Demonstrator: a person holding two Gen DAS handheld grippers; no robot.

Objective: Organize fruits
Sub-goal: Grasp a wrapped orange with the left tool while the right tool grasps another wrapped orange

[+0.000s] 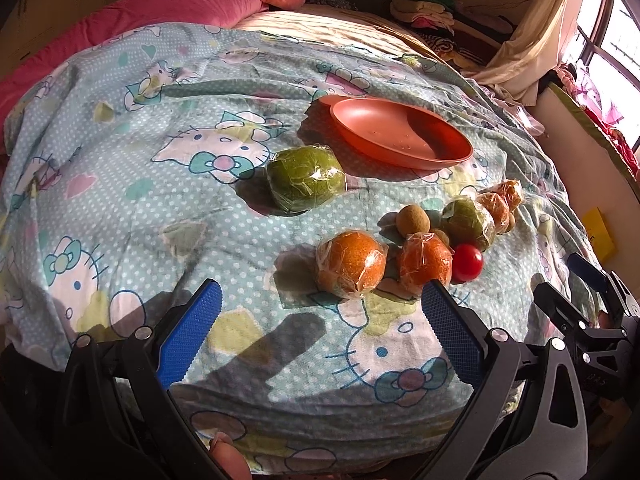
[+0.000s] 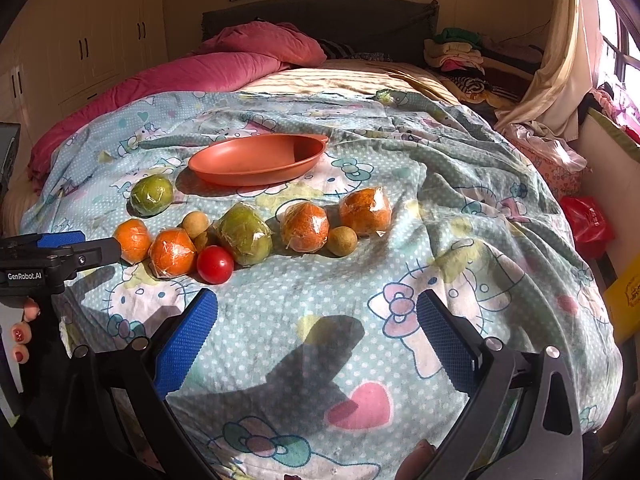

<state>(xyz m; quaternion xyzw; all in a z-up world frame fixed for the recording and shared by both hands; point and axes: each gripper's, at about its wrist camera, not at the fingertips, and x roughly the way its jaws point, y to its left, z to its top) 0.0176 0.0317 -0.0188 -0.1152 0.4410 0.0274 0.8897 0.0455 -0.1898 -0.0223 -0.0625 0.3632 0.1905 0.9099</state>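
Note:
Fruits lie on a cartoon-print bedsheet [image 2: 460, 208] in front of an empty orange oval dish [image 1: 400, 132] [image 2: 256, 158]. Several plastic-wrapped oranges [image 1: 351, 262] [image 2: 305, 226], two wrapped green fruits [image 1: 306, 178] [image 2: 244, 234], a red tomato [image 1: 466, 263] [image 2: 215, 264] and small brown round fruits [image 1: 413, 220] [image 2: 342, 241] form a loose row. My left gripper [image 1: 324, 292] is open just short of the nearest orange. My right gripper [image 2: 316, 304] is open over bare sheet, right of the tomato. Nothing is held.
A pink quilt [image 2: 224, 68] is bunched at the bed's far left. Piled clothes [image 2: 456, 54] and a curtain [image 2: 556, 60] stand at the back right. A red bag [image 2: 588, 224] and a yellow box [image 2: 624, 300] sit beside the bed's right edge.

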